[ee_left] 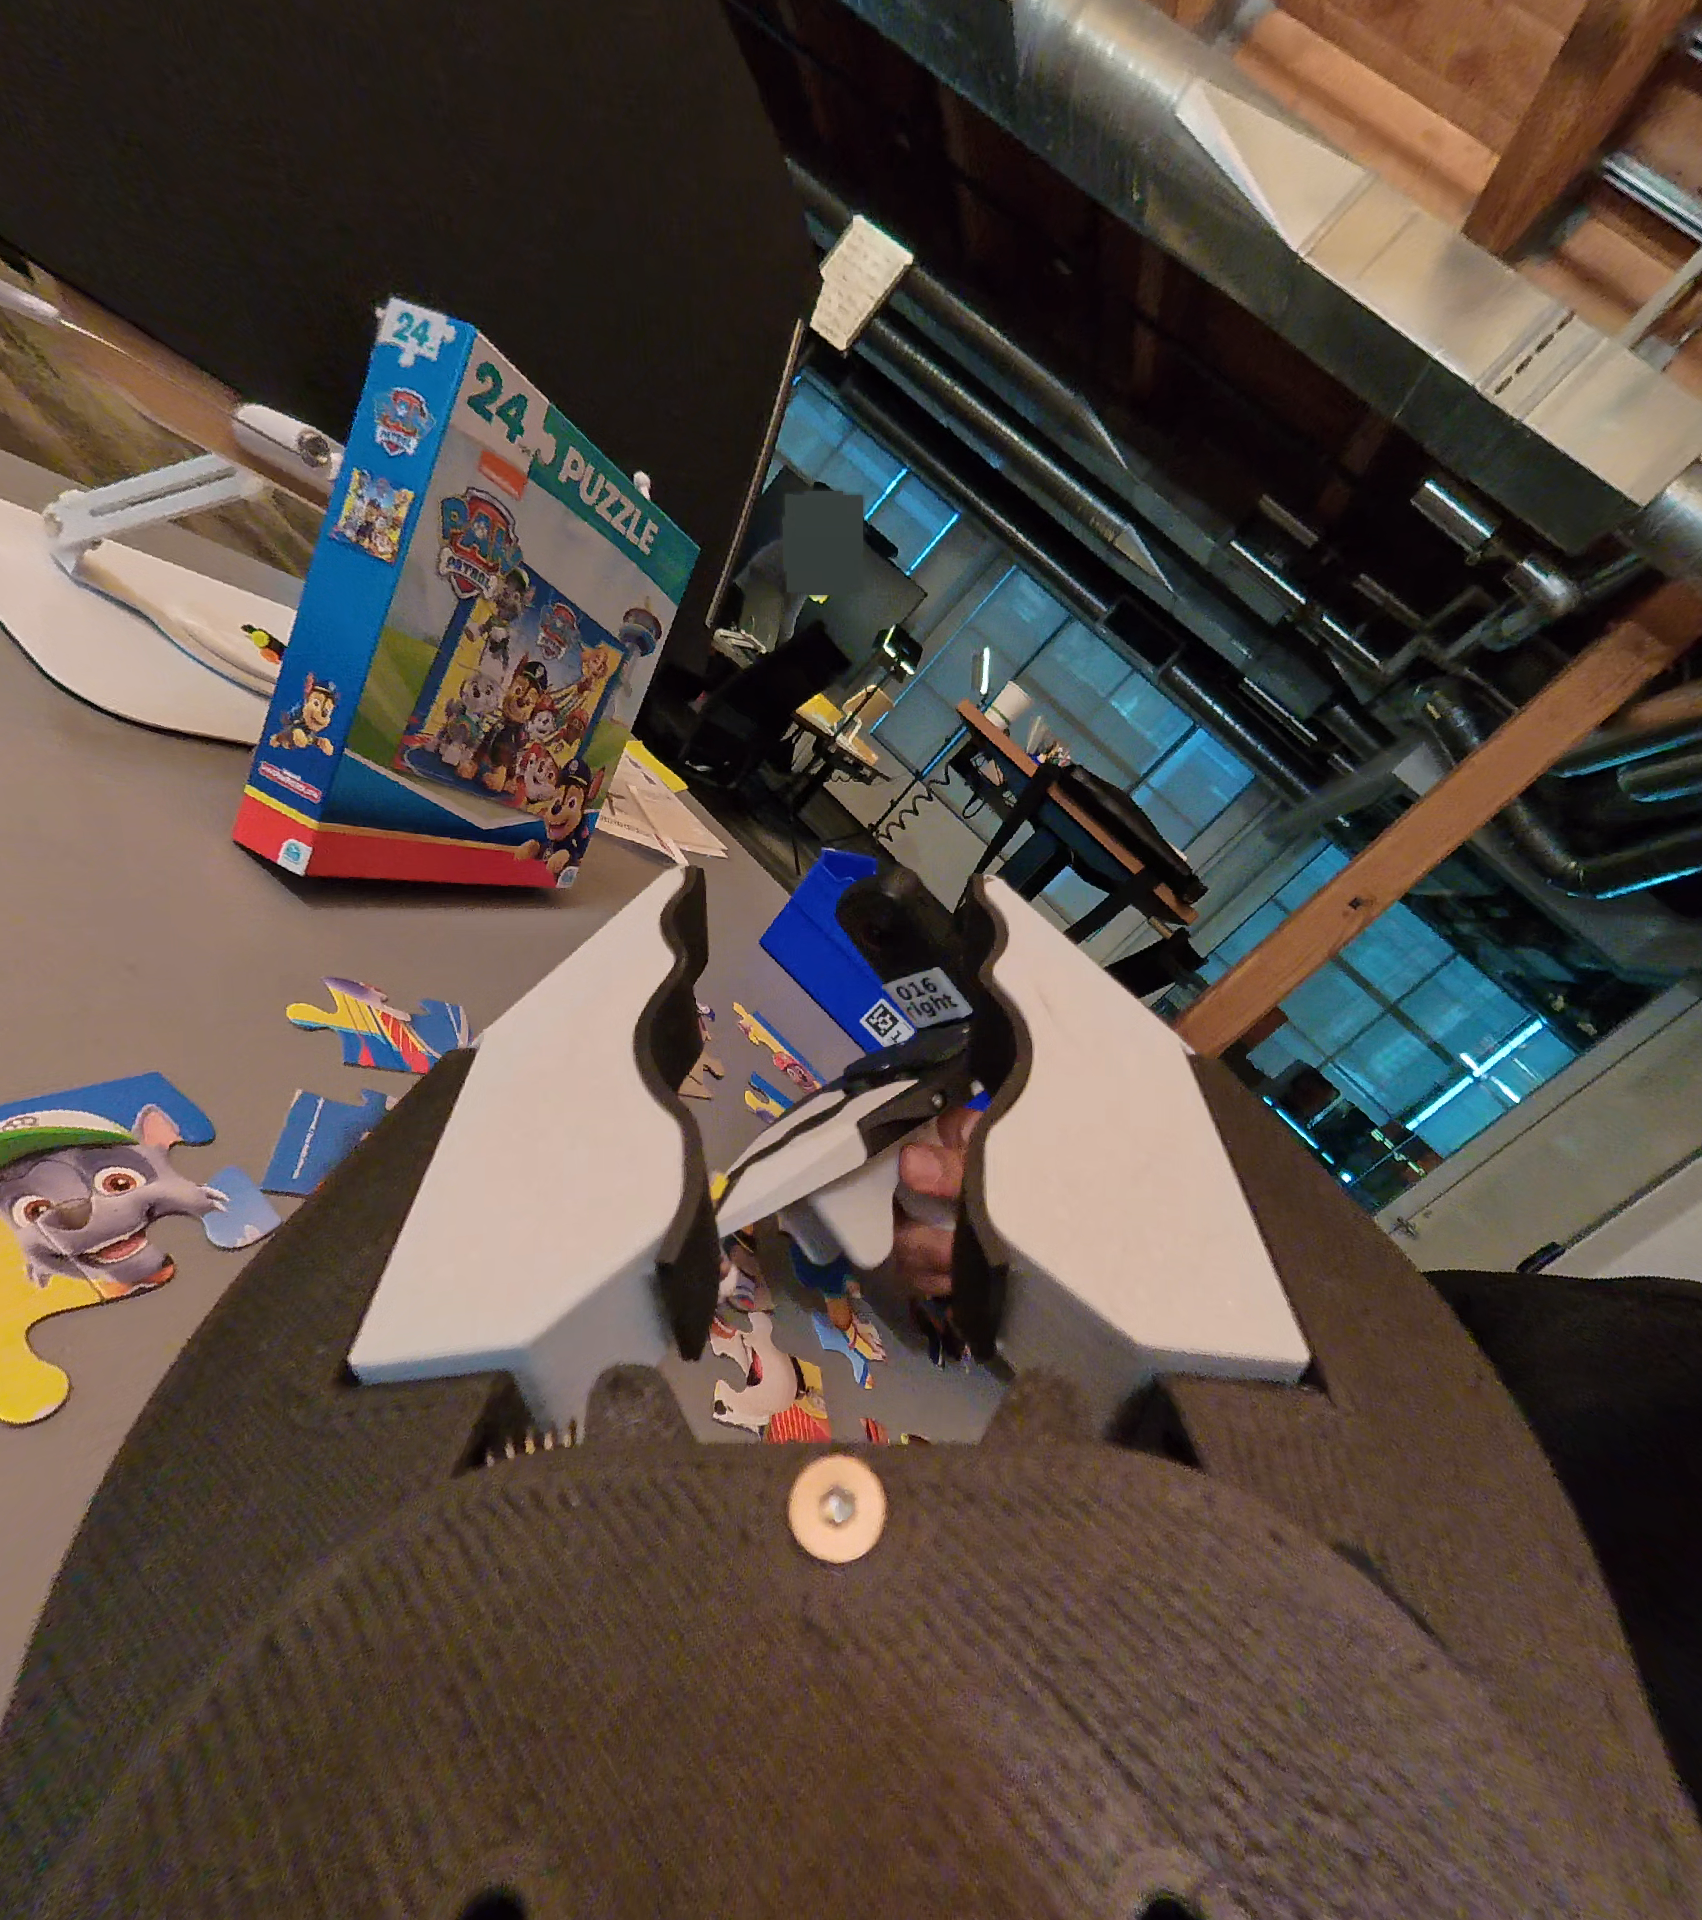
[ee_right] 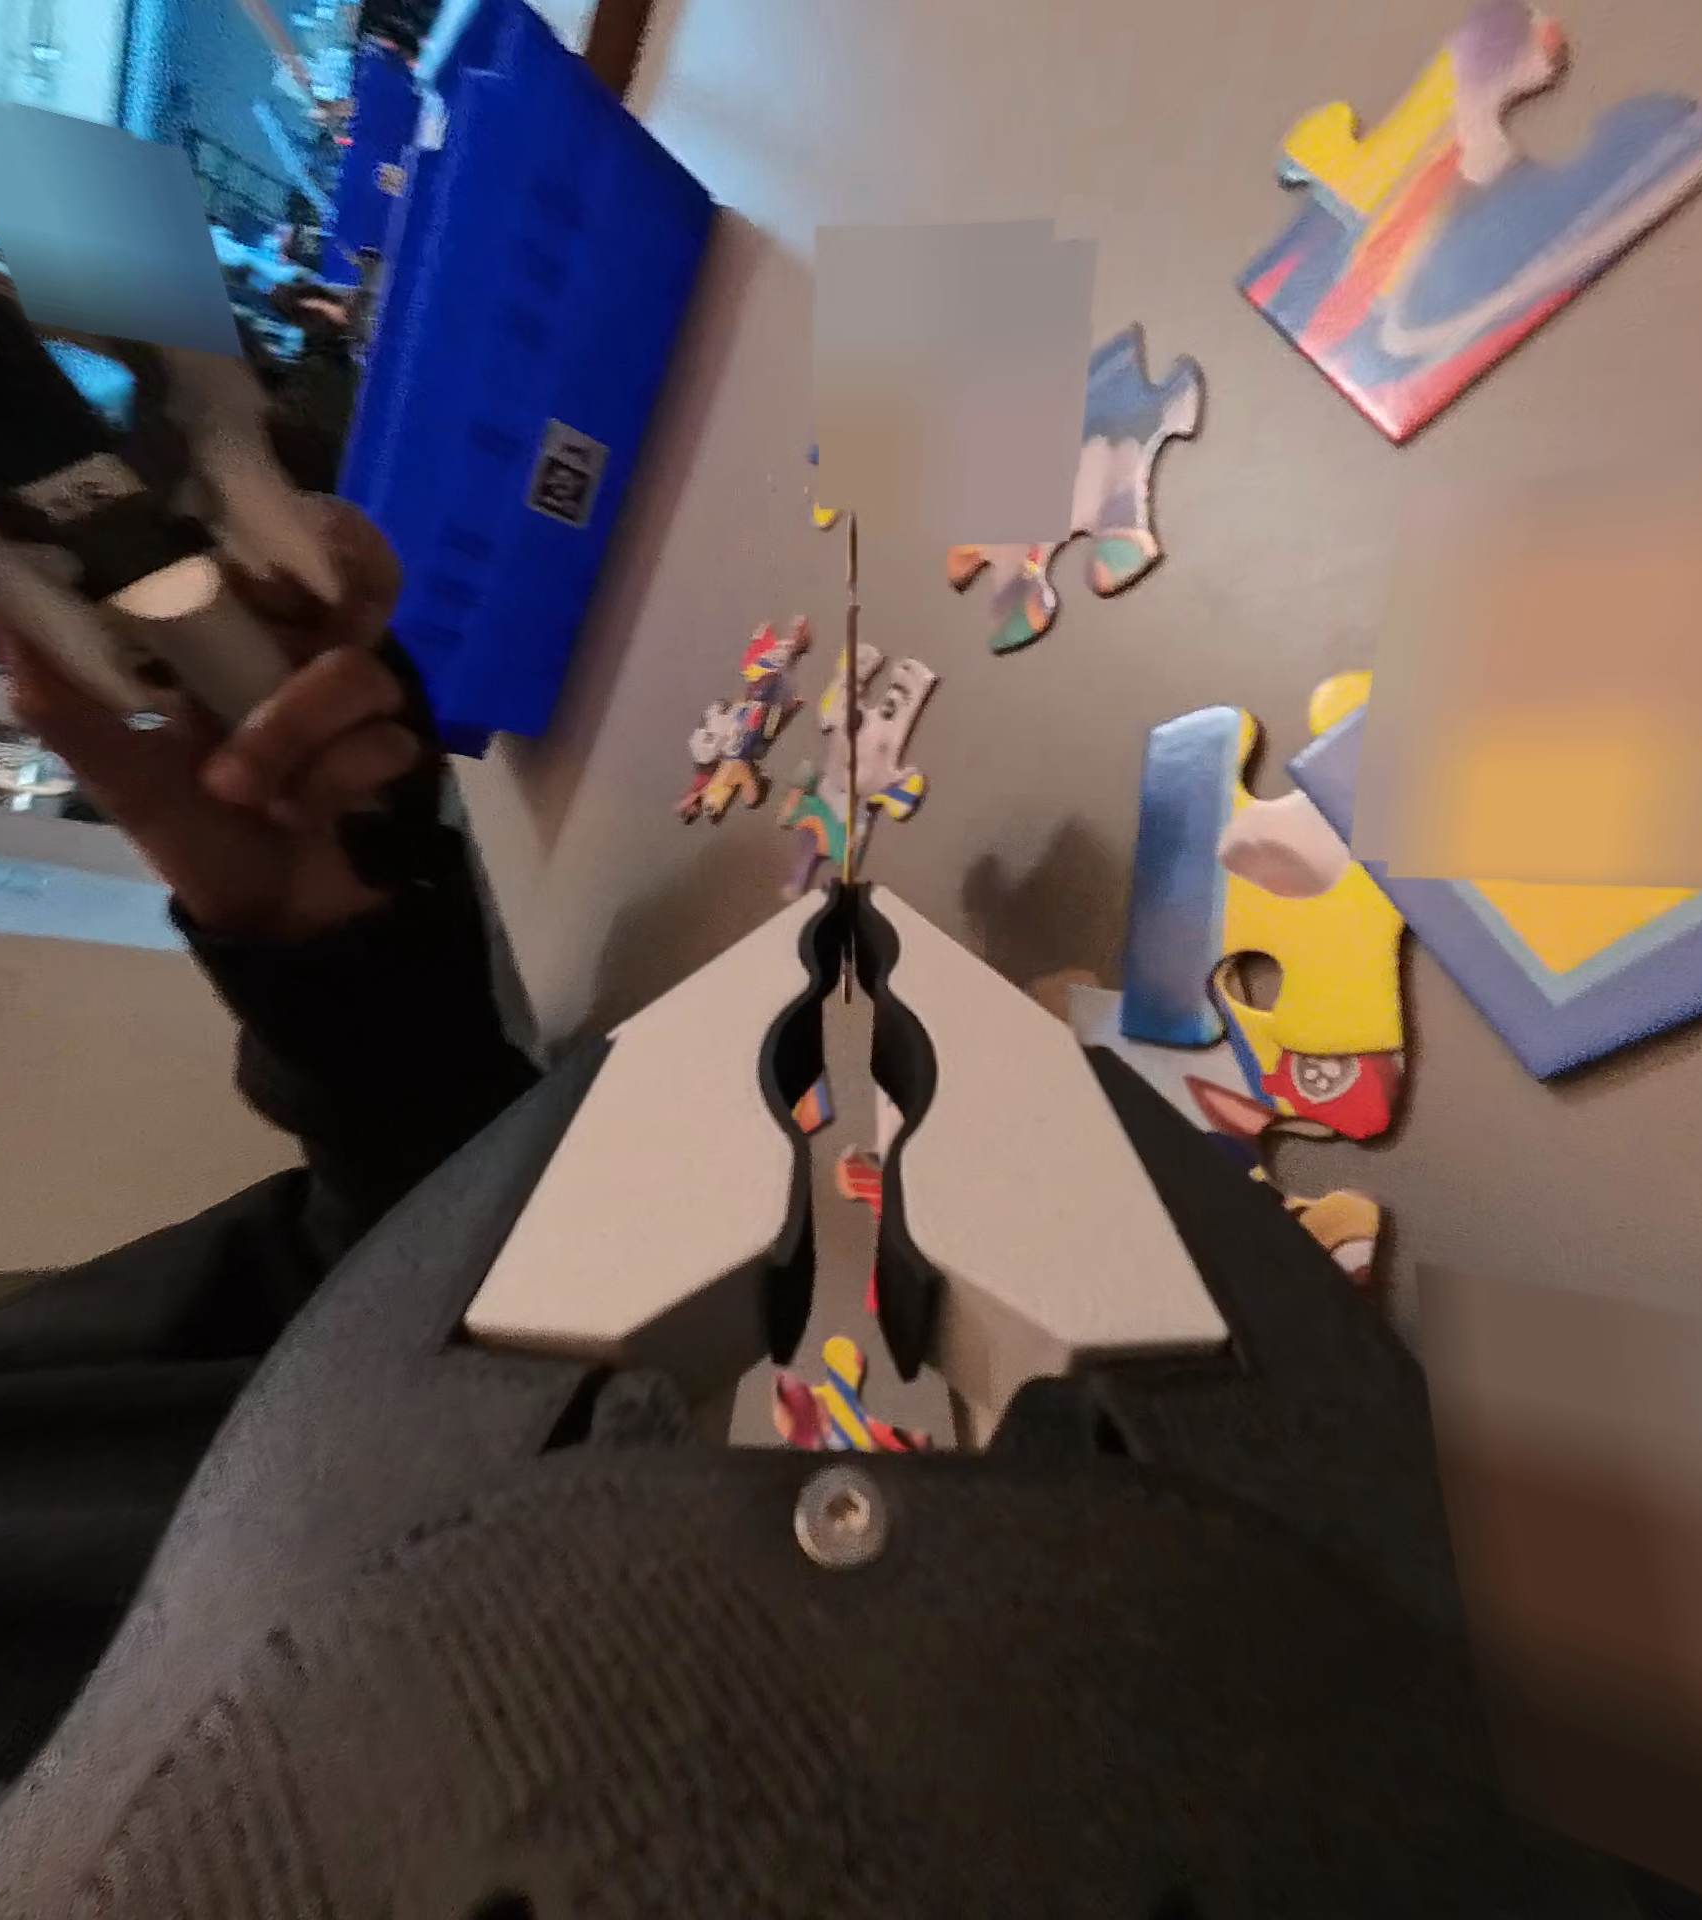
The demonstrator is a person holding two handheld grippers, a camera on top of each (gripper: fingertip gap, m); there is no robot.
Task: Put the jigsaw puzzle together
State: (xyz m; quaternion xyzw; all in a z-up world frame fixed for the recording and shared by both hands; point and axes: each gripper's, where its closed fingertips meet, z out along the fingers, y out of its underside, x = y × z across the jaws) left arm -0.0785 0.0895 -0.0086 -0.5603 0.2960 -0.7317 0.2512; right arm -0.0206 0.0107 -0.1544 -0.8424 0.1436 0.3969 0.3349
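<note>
— What is on the grey table (ee_left: 78, 935)?
— A puzzle box (ee_left: 457, 634) stands up. Loose puzzle pieces (ee_right: 1491, 239) lie flat around. A blue bin (ee_right: 525, 395) sits near the edge.
— And behind the box?
— A white lamp (ee_left: 151, 499) on a white board (ee_left: 47, 613), and some papers (ee_left: 660, 800). Silver pipes (ee_left: 1242, 156) run overhead.

Left claw (ee_left: 831, 904) wide open, nothing in it

Puzzle box (ee_left: 473, 623) stands up-left of it, loose puzzle pieces (ee_left: 379, 1023) on the grey surface (ee_left: 99, 883), blue bin (ee_left: 816, 935) just past the tips.
</note>
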